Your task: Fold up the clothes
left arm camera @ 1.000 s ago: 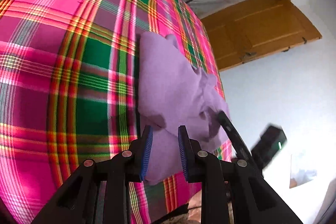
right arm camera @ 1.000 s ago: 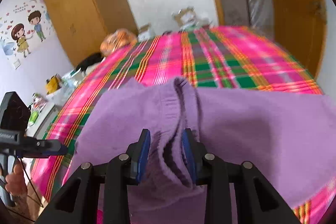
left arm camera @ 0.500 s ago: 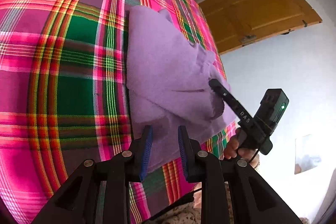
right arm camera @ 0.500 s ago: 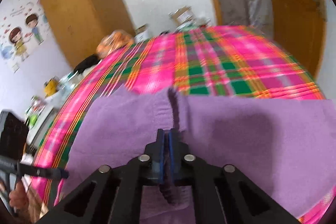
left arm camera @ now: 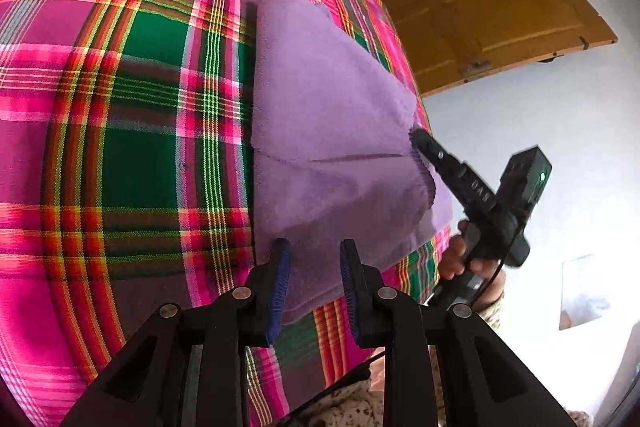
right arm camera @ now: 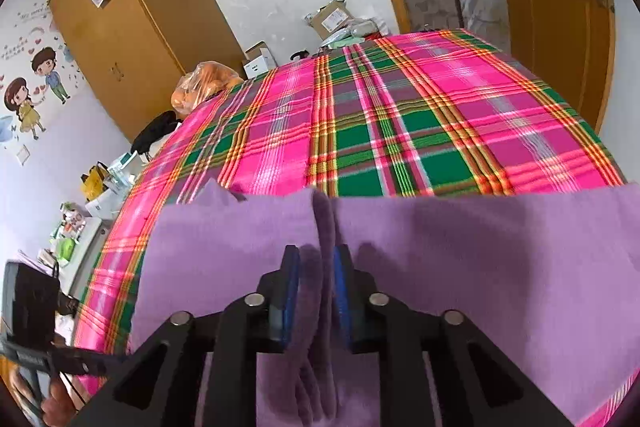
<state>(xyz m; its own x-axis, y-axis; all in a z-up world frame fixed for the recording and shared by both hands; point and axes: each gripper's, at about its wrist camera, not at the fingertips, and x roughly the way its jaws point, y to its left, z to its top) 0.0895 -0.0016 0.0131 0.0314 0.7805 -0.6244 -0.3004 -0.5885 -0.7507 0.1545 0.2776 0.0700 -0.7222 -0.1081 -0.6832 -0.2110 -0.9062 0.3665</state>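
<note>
Since 1 second ago the right hand-held gripper [right arm camera: 316,291] pinched a ridge of the purple sweater [left arm camera: 320,131], drew it taut, and its jaws are now opening with the ridge still between them. The left hand-held gripper [left arm camera: 314,283] hovers, jaws apart, over the near edge. The sweater lies half-folded on the plaid bed [left arm camera: 140,147]. It looks soft, light and limp; grip the thicker ribbed hem or corners.

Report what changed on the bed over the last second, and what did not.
The right gripper, which half a second ago had pinched the raised ridge of the purple garment, is now opening its jaws, the ridge still between them. The garment's rumpled top has been pulled flatter. The left gripper came closer over the near edge, holding nothing. The plaid bedspread is unchanged.
</note>
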